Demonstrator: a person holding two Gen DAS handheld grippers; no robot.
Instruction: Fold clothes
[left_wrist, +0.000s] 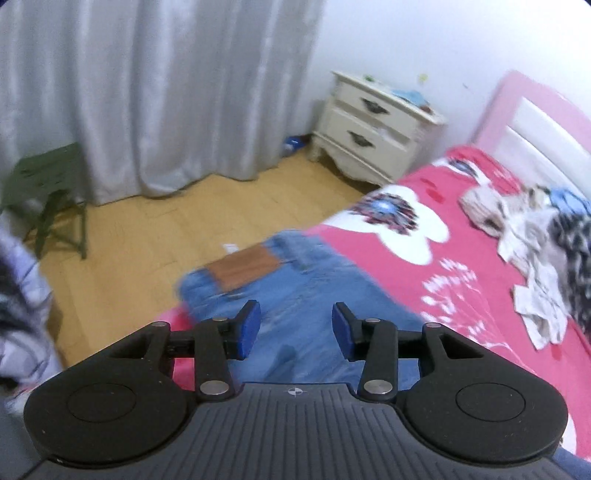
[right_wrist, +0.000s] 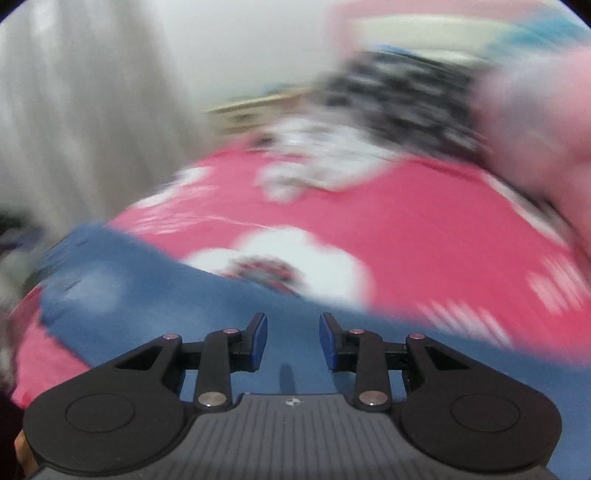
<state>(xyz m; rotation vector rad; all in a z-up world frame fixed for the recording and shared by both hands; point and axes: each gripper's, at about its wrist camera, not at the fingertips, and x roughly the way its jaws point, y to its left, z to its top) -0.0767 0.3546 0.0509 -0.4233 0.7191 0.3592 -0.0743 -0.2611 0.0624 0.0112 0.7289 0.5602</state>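
Blue jeans (left_wrist: 295, 295) lie spread on the pink floral bedsheet (left_wrist: 472, 266) at the bed's edge, waistband toward the wooden floor (left_wrist: 147, 236); a brown leather brand patch (left_wrist: 245, 267) sits on the waistband, its lettering too blurred to read. The left gripper (left_wrist: 295, 328) hovers over the denim with its blue pads apart and nothing between them. The right gripper (right_wrist: 293, 341), in a badly smeared view, is likewise spread and empty above the jeans (right_wrist: 147, 295). A heap of unfolded clothes (left_wrist: 535, 240) lies near the pink headboard (left_wrist: 535, 110), beside a cream nightstand (left_wrist: 369, 125).
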